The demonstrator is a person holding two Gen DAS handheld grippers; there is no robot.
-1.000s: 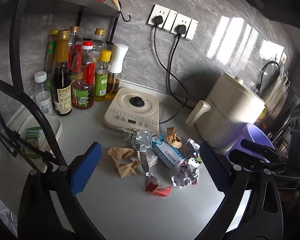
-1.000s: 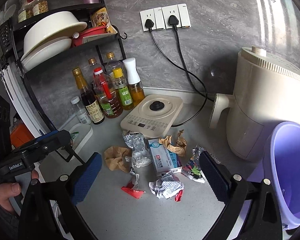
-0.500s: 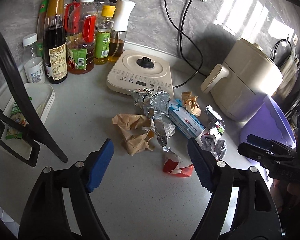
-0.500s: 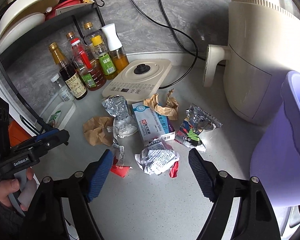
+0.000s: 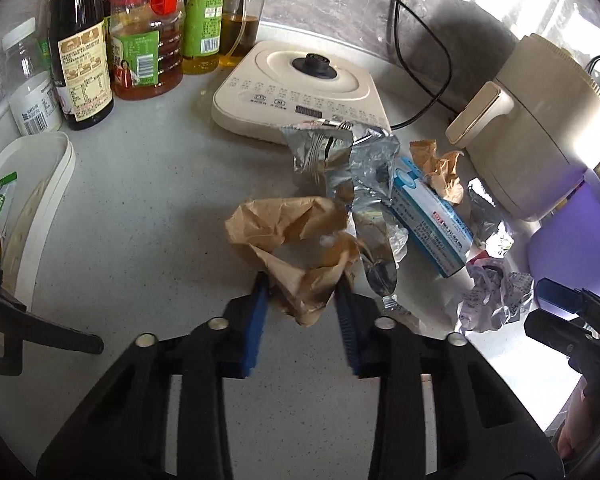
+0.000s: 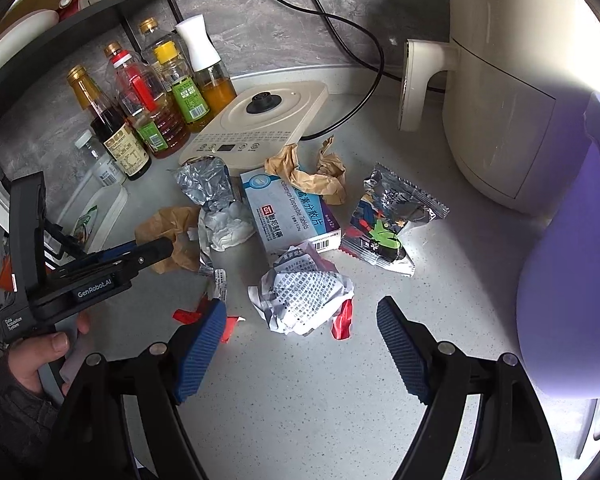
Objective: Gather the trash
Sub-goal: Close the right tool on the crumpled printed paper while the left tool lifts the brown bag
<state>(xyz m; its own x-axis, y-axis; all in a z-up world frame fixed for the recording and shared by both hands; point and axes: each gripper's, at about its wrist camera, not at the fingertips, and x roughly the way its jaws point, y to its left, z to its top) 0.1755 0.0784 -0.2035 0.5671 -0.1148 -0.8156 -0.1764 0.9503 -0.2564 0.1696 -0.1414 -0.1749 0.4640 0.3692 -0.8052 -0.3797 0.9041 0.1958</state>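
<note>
Left gripper (image 5: 300,292) has just closed on brown paper wad (image 5: 296,240) beside medicine box (image 5: 432,224) | right gripper (image 6: 300,328) open, over printed leaflet (image 6: 304,292) | first pickup begun.

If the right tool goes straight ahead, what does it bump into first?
Probably the crumpled printed paper, which lies just beyond the open right tool, between its fingers' line. The blue-and-white box comes after, though depth is hard to judge.

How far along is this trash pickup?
Barely started. Nothing visibly collected yet; the purple bin's inside is hidden. The left gripper is closed on the brown paper. The right gripper is open around the crumpled leaflet. Box, foil, snack wrapper remain.
</note>
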